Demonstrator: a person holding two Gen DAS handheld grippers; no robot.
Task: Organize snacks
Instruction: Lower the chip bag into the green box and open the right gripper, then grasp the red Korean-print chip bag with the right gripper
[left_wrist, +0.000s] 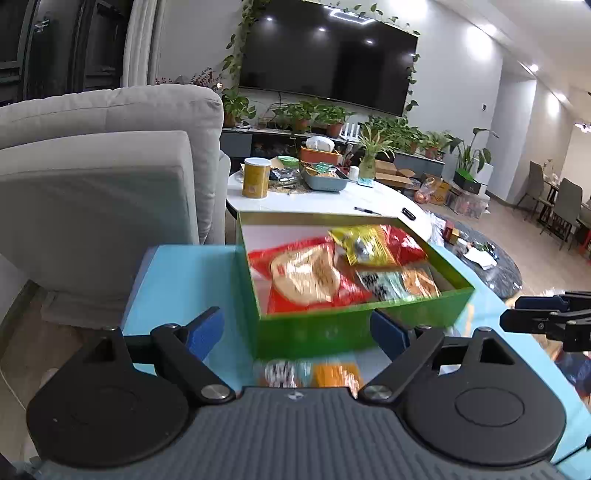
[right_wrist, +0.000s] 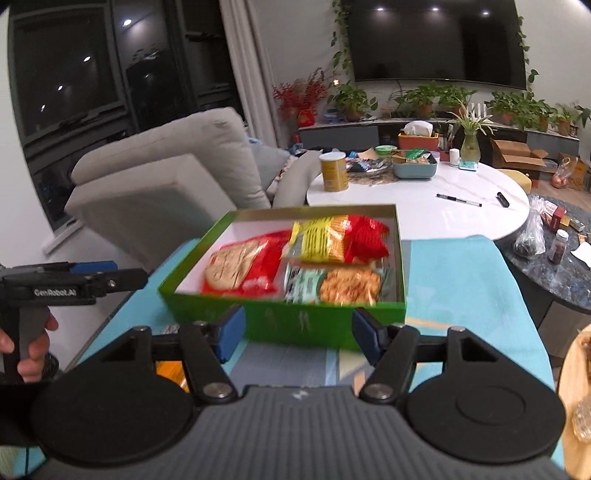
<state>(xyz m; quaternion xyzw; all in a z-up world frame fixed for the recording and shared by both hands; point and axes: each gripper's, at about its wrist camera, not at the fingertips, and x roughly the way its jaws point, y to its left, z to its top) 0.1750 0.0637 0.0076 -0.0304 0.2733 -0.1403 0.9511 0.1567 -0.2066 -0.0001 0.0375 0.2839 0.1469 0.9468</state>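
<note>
Two open claws (left_wrist: 297, 332) (right_wrist: 297, 332), snack-filled green box (left_wrist: 314, 332)

a grey sofa (left_wrist: 110, 155) stands left of a white round table (right_wrist: 424, 199). on the table sit a yellow can (right_wrist: 333, 171), a blue tray (right_wrist: 413, 168), a vase (right_wrist: 470, 146) and a pen (right_wrist: 458, 200). a dark tv (left_wrist: 328, 55) hangs above potted plants (left_wrist: 317, 116). cardboard boxes (right_wrist: 517, 153) lie right.

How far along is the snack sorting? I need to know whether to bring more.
Done: several packets lie in the green box, among them a red one and a yellow one. In hand: nothing; left gripper and right gripper are open. Left: a packet on the table before the box.
</note>
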